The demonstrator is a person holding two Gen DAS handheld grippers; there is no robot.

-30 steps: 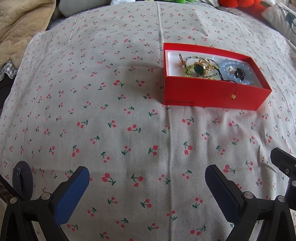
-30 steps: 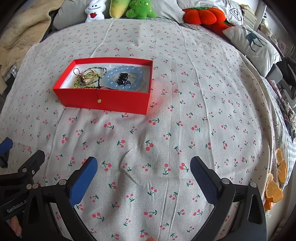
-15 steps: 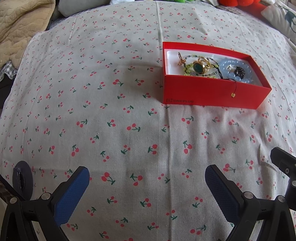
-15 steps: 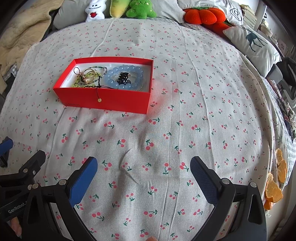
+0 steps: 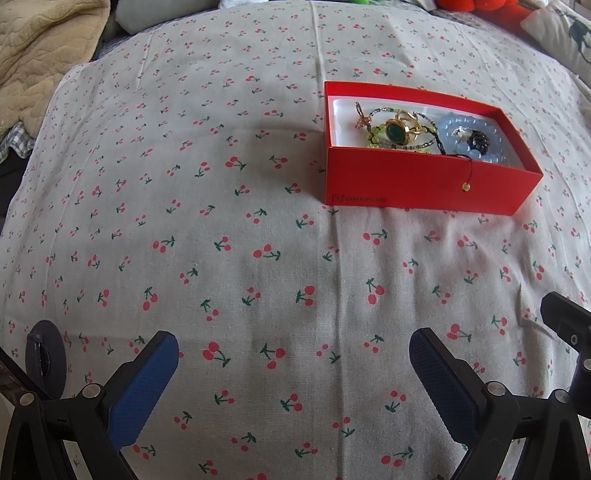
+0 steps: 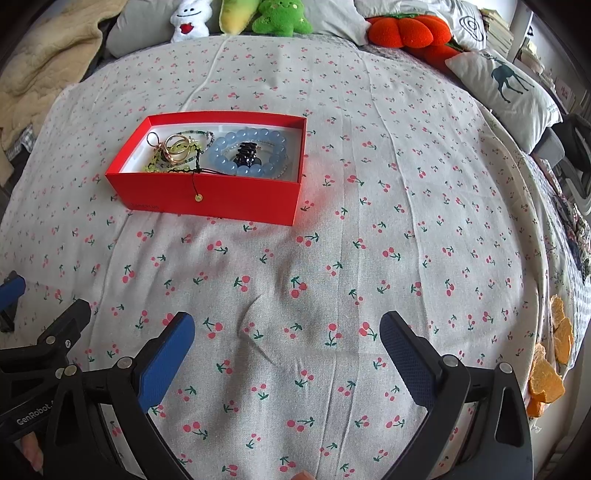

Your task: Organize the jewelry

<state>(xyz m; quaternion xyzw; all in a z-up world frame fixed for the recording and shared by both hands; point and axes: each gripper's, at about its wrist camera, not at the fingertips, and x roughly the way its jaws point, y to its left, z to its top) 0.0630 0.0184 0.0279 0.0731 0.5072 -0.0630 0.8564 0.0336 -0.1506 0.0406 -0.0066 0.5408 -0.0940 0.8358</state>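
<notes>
On the cherry-print bedsheet [image 6: 369, 184], both the left gripper [image 5: 293, 363] and right gripper [image 6: 287, 341] hover spread wide and empty, well short of the red jewelry box [image 6: 207, 199].

Bright, soft daylight, faint shadows, sharp centre, heavy fisheye bending at dark-cornered edges.

Red box [image 5: 424, 181], cherry-print sheet [image 5: 221, 184], lt-blue bead bracelet [image 6: 225, 142].

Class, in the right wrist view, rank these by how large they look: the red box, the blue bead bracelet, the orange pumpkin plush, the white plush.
1. red box
2. orange pumpkin plush, though farther away
3. blue bead bracelet and white plush: too alike to rank
</notes>
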